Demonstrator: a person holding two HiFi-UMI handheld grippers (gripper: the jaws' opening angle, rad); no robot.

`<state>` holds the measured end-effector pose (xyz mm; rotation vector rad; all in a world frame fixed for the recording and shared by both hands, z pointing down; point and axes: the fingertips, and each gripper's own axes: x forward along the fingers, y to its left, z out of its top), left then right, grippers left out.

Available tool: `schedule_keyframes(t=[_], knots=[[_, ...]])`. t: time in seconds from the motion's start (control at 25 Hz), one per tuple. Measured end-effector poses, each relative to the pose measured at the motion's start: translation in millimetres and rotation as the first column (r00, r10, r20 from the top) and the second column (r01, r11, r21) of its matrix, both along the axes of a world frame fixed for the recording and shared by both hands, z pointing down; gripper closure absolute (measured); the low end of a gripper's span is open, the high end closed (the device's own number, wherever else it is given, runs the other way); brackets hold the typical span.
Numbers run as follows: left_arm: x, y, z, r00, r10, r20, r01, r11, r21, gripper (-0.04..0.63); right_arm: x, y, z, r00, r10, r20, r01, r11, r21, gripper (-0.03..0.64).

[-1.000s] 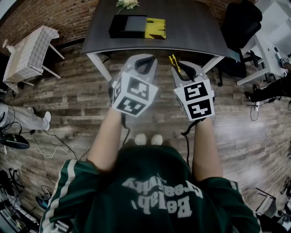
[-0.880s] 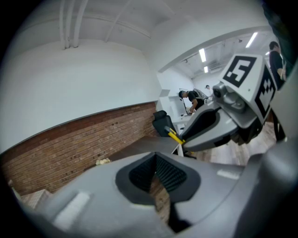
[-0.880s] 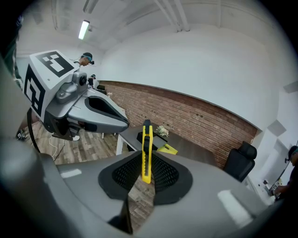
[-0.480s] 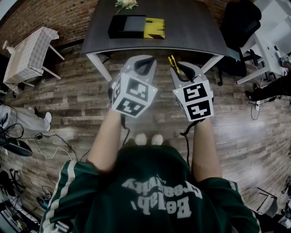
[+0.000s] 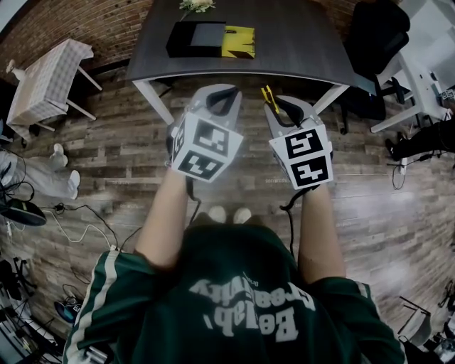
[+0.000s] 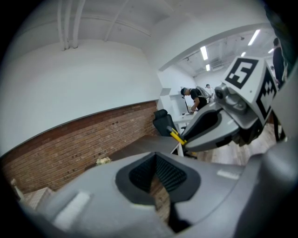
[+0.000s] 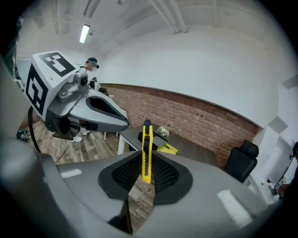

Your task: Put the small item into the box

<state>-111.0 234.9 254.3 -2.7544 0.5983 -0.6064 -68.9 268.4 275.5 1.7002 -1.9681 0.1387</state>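
In the head view a black box (image 5: pixel 193 38) with a yellow part (image 5: pixel 239 43) beside it lies on the far side of a dark table (image 5: pixel 298 43). My right gripper (image 5: pixel 279 106) is shut on a yellow utility knife (image 5: pixel 270 95), which sticks up between the pads (image 7: pixel 146 148). It hovers over the wooden floor just short of the table's near edge. To its left, level with it, my left gripper (image 5: pixel 222 99) is shut with nothing in it (image 6: pixel 156 155). The right gripper view shows the box (image 7: pixel 150 138) ahead on the table.
A small bunch of flowers (image 5: pixel 197 6) lies behind the box. A black office chair (image 5: pixel 375 32) stands at the table's right end, a small cloth-covered table (image 5: pixel 46 82) at the left. Cables (image 5: pixel 71 224) and someone's legs (image 5: pixel 39 178) are on the floor at the left.
Both grippers and the view have shifted slightly toward the table. The knife stays gripped in the right gripper. The legs at the left have moved.
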Motion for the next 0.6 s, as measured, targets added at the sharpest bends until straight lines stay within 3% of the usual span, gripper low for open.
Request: schedule_keyframes(t=[0.6], knots=[[26.1,30.7,15.6,0.999,-0.055,0.001,0.055,0.999,-0.001,0.594,22.6,26.3,15.3,0.998,-0.06,0.01,0.06,0.998,0.015,0.549]])
